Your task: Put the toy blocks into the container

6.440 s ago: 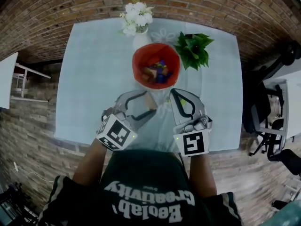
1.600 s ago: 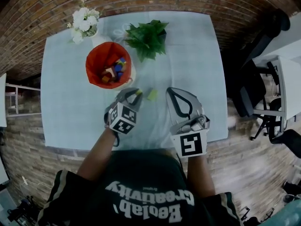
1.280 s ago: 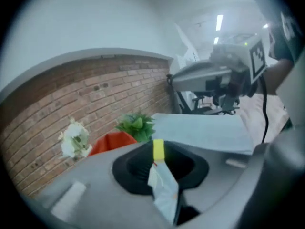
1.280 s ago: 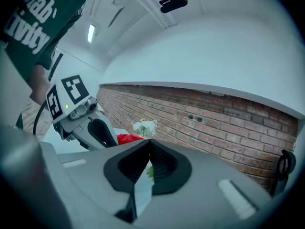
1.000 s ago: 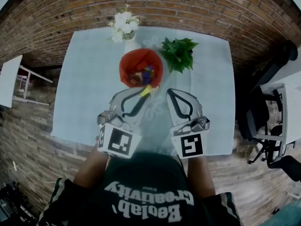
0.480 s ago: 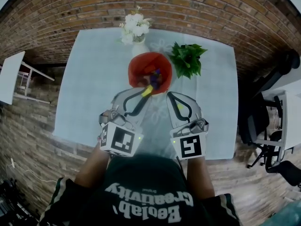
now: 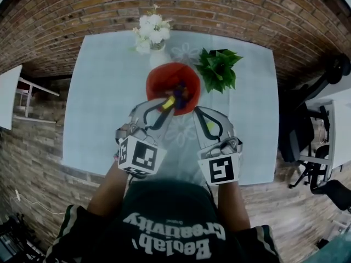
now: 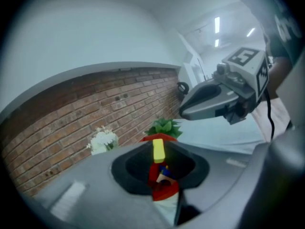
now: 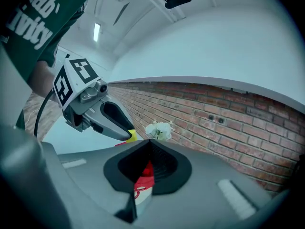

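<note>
A red container (image 7: 164, 76) stands mid-table with several coloured blocks inside. My left gripper (image 7: 168, 104) is shut on a yellow block (image 7: 169, 102), which hangs over the container's near rim. In the left gripper view the yellow block (image 8: 158, 150) sits upright between the jaw tips, and the red container (image 8: 163, 187) shows below it. My right gripper (image 7: 198, 112) hovers just right of the container's near side, shut with nothing in it. In the right gripper view its jaws meet at the tip (image 9: 150, 142). The left gripper's fingers (image 9: 107, 118) and the yellow block (image 9: 132, 135) show at left there.
A vase of white flowers (image 7: 149, 30) stands behind the container and a green potted plant (image 7: 219, 69) to its right. The pale blue table (image 7: 104, 92) is edged by a brick floor. Office chairs (image 7: 312, 130) stand at the far right.
My left gripper has carried the yellow block forward and down, from short of the container to over its near rim. The right gripper has edged forward beside it.
</note>
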`<state>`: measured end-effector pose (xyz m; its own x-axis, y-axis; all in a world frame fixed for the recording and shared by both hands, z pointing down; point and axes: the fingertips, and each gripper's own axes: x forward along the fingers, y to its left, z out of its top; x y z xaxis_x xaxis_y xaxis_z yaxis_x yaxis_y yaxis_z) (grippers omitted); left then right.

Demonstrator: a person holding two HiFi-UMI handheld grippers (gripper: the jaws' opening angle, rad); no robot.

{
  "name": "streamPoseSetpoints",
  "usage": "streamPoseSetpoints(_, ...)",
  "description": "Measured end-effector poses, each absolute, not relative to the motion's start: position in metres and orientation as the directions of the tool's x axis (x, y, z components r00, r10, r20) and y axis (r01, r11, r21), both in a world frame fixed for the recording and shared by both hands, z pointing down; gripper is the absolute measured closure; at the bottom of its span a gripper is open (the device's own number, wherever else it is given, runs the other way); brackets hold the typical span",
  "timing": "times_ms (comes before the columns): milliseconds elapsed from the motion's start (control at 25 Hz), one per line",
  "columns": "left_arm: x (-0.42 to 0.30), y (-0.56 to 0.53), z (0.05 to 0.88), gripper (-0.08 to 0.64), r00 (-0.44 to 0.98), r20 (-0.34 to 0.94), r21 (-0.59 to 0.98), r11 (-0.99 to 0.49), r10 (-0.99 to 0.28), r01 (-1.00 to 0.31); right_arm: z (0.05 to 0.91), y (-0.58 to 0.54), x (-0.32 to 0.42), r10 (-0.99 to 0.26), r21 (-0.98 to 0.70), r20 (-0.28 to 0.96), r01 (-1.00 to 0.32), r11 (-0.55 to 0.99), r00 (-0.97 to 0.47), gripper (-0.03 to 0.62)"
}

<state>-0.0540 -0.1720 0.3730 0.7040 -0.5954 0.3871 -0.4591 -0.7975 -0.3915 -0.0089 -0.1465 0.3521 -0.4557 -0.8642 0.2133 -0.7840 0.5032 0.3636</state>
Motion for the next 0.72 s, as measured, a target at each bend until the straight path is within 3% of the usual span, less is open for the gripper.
streamPoseSetpoints(40, -0.053, -0.175, 0.377, 0.470, 0.703, 0.393, -0.394, -0.799, -0.593, -0.454, 0.353, -0.148, -0.008, -0.865, 0.362, 0.215, -0.786, 0.501, -0.453, 0.586)
streamPoseSetpoints(120, -0.051, -0.179, 0.385, 0.274, 0.711, 0.415, -0.368, -0.819, -0.568, -0.440, 0.355, -0.151, -0.006, -0.867, 0.361, 0.217, -0.789, 0.497, -0.447, 0.585)
streamPoseSetpoints(440, -0.052, -0.182, 0.389, 0.267, 0.714, 0.425, -0.359, -0.828, -0.557, -0.432, 0.359, -0.156, -0.003, -0.870, 0.360, 0.226, -0.792, 0.493, -0.438, 0.586)
streamPoseSetpoints(480, -0.054, -0.182, 0.388, 0.285, 0.711, 0.418, -0.366, -0.821, -0.566, -0.438, 0.359, -0.155, -0.004, -0.870, 0.359, 0.226, -0.792, 0.493, -0.439, 0.586)
streamPoseSetpoints(560, -0.058, -0.183, 0.383, 0.552, 0.704, 0.394, -0.384, -0.802, -0.591, -0.457, 0.359, -0.155, -0.004, -0.867, 0.360, 0.229, -0.789, 0.498, -0.442, 0.585)
streamPoseSetpoints(720, -0.055, -0.178, 0.381, 0.557, 0.718, 0.392, -0.363, -0.814, -0.575, -0.454, 0.360, -0.153, -0.002, -0.868, 0.362, 0.228, -0.789, 0.496, -0.441, 0.585)
